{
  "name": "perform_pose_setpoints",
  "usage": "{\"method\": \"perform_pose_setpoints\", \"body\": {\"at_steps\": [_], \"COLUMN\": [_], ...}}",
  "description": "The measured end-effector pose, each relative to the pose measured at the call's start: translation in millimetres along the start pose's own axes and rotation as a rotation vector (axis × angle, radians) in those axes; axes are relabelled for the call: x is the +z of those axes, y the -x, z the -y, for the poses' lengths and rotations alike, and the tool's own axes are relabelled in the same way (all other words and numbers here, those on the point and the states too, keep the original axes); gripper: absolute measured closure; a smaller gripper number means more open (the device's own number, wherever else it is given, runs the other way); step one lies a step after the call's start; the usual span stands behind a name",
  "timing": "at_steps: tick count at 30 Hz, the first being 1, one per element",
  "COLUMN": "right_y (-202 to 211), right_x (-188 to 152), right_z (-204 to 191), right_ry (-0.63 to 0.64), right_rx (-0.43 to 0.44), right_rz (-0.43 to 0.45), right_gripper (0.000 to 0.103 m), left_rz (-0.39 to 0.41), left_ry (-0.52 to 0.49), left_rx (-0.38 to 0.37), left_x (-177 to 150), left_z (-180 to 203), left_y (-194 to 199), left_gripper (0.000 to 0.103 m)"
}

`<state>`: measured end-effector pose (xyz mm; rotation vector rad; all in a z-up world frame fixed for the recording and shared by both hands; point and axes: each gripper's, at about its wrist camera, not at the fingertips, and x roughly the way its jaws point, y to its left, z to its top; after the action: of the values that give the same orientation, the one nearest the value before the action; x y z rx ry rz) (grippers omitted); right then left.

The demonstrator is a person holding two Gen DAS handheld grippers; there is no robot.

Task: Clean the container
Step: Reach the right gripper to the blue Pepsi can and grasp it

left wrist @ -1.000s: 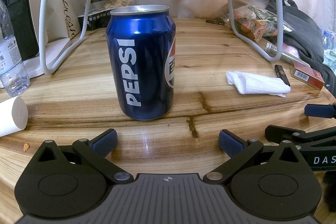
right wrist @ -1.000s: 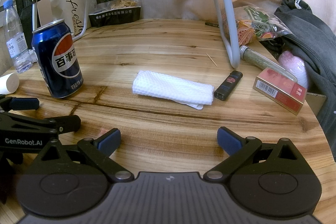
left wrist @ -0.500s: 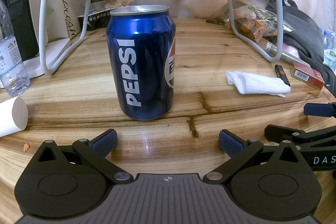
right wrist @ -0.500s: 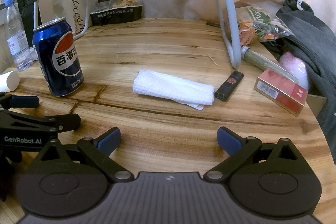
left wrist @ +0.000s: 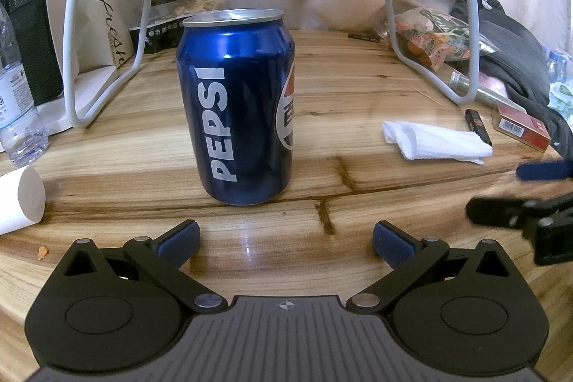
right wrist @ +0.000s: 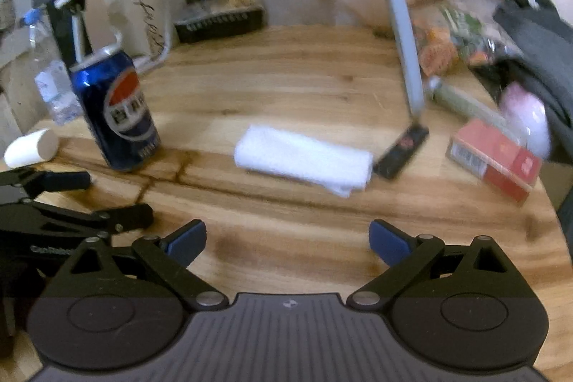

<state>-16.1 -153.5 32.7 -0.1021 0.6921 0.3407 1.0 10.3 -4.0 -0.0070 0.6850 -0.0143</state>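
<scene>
Two black hand-held grippers, left gripper (left wrist: 284,240) and right gripper (right wrist: 288,240), hover spread wide and empty; the blue aluminium Pepsi can (left wrist: 238,106) stands upright toward the wooden tabletop's (left wrist: 358,102) left edge; the folded white cloth (right wrist: 304,162) lies untouched mid-surface; cleaning seems unstarted.

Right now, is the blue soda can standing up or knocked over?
Standing up. The Pepsi can sits on its base on the wooden table, silver top facing up.
</scene>
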Motion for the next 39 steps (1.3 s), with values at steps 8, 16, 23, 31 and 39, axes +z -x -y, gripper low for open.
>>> {"method": "perform_pose_setpoints", "body": {"at_steps": [8, 16, 23, 31, 39], "right_y": [26, 1, -43, -71, -86], "right_x": [29, 75, 97, 98, 96], "right_z": [-29, -53, -67, -88, -69], "right_ry": [0.229, 0.34, 0.316, 0.355, 0.208], "right_rx": [0.08, 0.301, 0.532, 0.577, 0.551], "right_rz": [0.244, 0.3, 0.2, 0.148, 0.057], "right_gripper": [0.0, 0.0, 0.0, 0.002, 0.035], "left_rz": [0.0, 0.001, 0.0, 0.0, 0.0], "left_ry": [0.005, 0.003, 0.003, 0.003, 0.005], "left_rx": [0.002, 0.002, 0.002, 0.002, 0.004], "left_x": [-1, -1, -1, -1, -1], "left_z": [0, 1, 1, 1, 1], "left_y": [0, 0, 0, -1, 0], "left_gripper": [0.0, 0.0, 0.0, 0.0, 0.0]}}
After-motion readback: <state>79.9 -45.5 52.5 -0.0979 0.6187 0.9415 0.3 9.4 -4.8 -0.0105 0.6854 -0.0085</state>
